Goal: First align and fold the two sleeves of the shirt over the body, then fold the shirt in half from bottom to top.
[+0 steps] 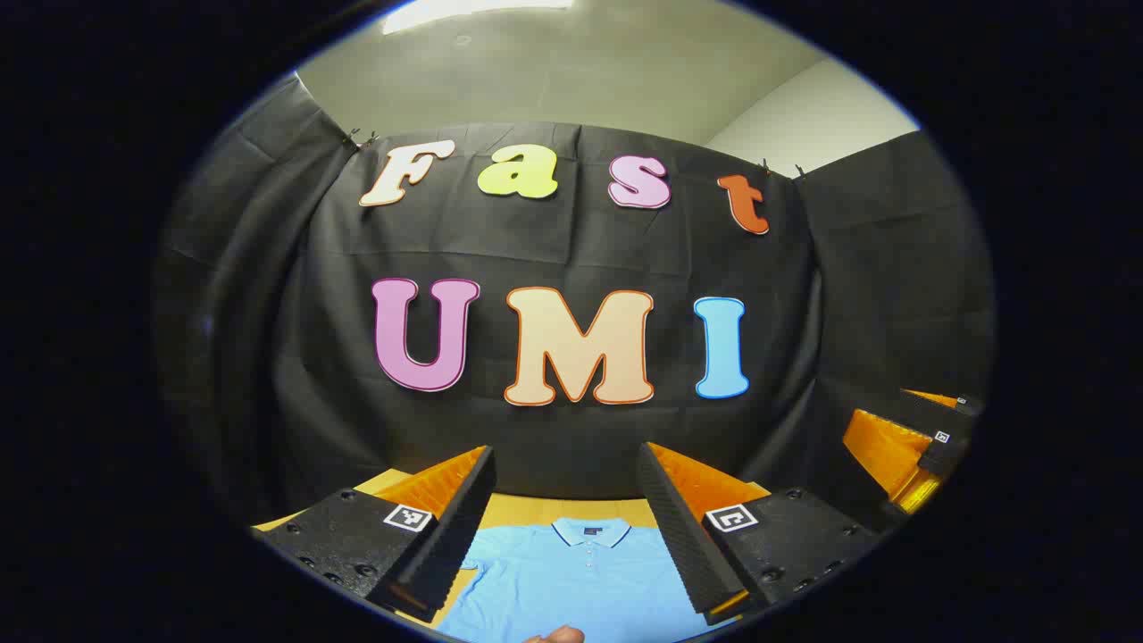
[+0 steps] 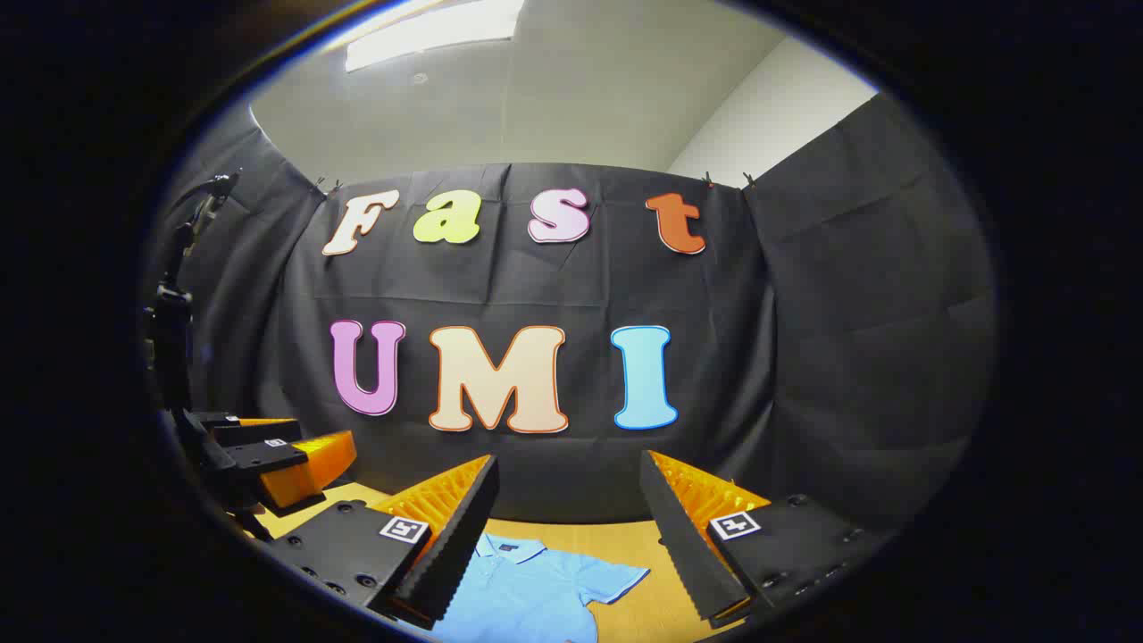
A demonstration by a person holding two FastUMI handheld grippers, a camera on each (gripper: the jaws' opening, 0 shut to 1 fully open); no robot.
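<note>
Lies flat on the wooden table (image 2: 643, 545), collar toward the booth wall: one light-blue polo shirt (image 1: 571, 576), probably soft, light and floppy, best pinched at each sleeve hem. Held above it, two claws, left gripper (image 1: 567, 527) and right gripper (image 2: 567, 536), both spread wide, empty.

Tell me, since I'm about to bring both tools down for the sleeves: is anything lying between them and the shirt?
Nothing visible. The shirt lies flat on the table, and both the left tool and right tool hang open above it.
</note>
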